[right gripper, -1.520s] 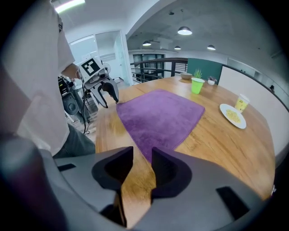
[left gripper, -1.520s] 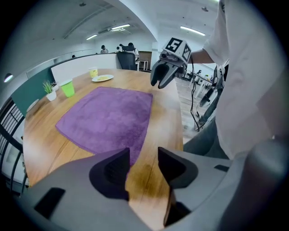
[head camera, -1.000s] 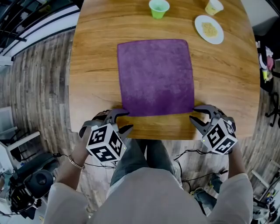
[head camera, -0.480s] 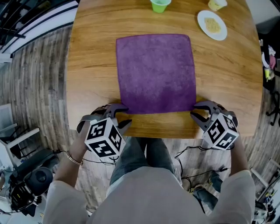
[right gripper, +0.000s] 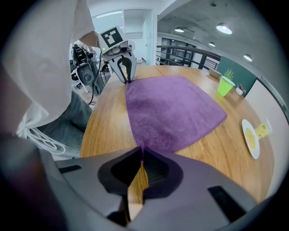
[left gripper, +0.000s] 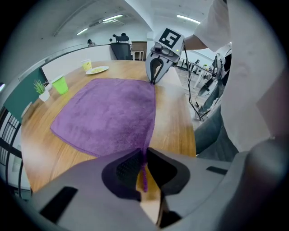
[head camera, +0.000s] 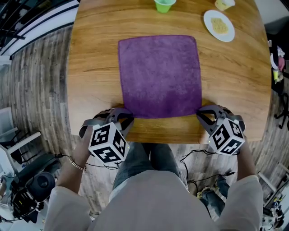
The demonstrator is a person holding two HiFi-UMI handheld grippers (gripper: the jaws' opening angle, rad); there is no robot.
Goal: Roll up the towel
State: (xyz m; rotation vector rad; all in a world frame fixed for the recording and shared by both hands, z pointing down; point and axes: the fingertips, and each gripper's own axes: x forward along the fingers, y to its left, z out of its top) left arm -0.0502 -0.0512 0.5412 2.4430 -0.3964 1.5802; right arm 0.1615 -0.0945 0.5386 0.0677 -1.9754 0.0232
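Note:
A purple towel (head camera: 160,74) lies flat and square on the wooden table (head camera: 90,67). My left gripper (head camera: 127,118) is at the towel's near left corner. Its jaws have just been closing, and they now pinch the towel's edge (left gripper: 143,173) between the pads. My right gripper (head camera: 201,113) is at the near right corner; its jaws have also just closed, with the corner (right gripper: 141,151) nipped between them. Each gripper view looks along the towel's near edge (left gripper: 151,113) (right gripper: 131,122) to the other gripper (left gripper: 153,79) (right gripper: 125,76), which stands tips-down on its corner.
At the table's far side stand a green cup (head camera: 164,4), a white plate (head camera: 219,25) with food and a yellow cup (head camera: 224,3). A small potted plant (left gripper: 41,88) sits beside the green cup. The near table edge (head camera: 167,137) runs just behind both grippers.
Both grippers' jaws, open around the towel's near corners before, have closed onto them. The hands have hardly shifted and the towel still lies flat.

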